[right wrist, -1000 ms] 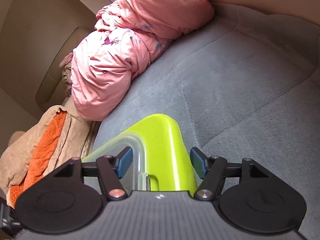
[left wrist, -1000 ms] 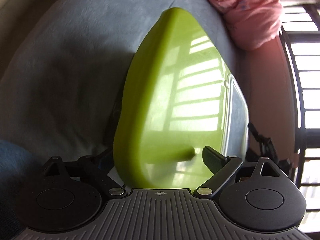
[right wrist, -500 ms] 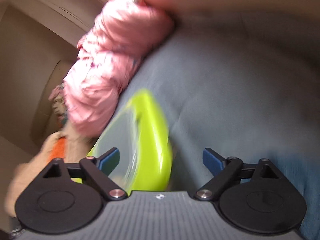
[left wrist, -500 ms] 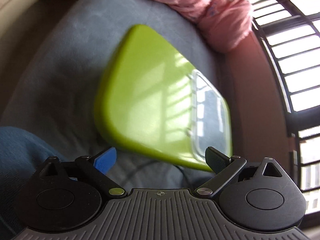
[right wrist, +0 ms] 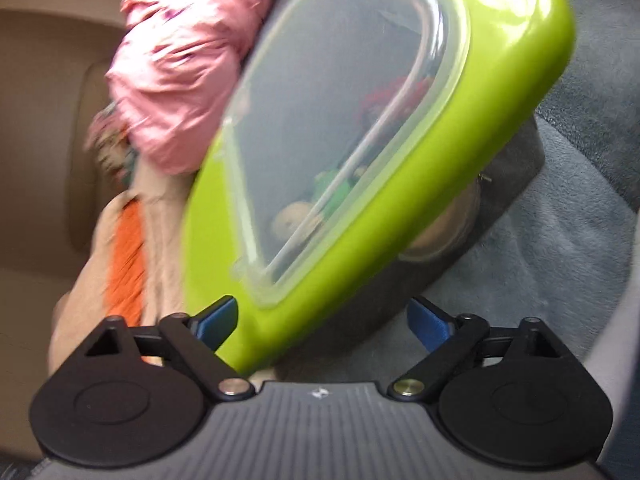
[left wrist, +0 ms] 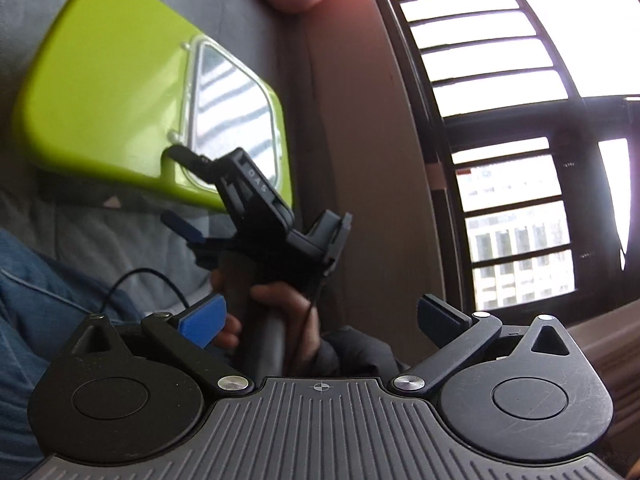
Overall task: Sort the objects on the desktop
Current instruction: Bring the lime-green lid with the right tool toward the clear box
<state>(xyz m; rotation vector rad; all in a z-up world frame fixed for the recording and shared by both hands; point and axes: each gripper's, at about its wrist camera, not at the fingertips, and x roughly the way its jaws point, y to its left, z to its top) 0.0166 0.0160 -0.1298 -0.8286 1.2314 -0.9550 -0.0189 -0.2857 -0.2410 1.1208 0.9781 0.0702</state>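
Observation:
A lime-green lap desk [left wrist: 108, 80] with a clear lidded compartment [left wrist: 230, 112] lies on a grey sofa. My left gripper [left wrist: 320, 316] is open and empty, pulled back from the desk. The right gripper [left wrist: 188, 196] shows in the left wrist view, held in a hand, its fingers at the desk's near edge. In the right wrist view the desk [right wrist: 460, 152] fills the frame, blurred, with small red and green objects [right wrist: 340, 192] under the clear lid [right wrist: 320, 120]. My right gripper [right wrist: 324, 320] is open with the desk's corner between its fingers.
A pink quilt [right wrist: 184, 64] and an orange-and-beige blanket [right wrist: 128, 232] lie beside the desk. Grey sofa cushion [right wrist: 560, 240] is under it. A barred window [left wrist: 500, 120], a wooden frame [left wrist: 360, 160] and a jeans-clad leg [left wrist: 36, 300] show in the left wrist view.
My left gripper let go of the desk, opened and drew back to the right. My right gripper opened wider and the desk swung across its view.

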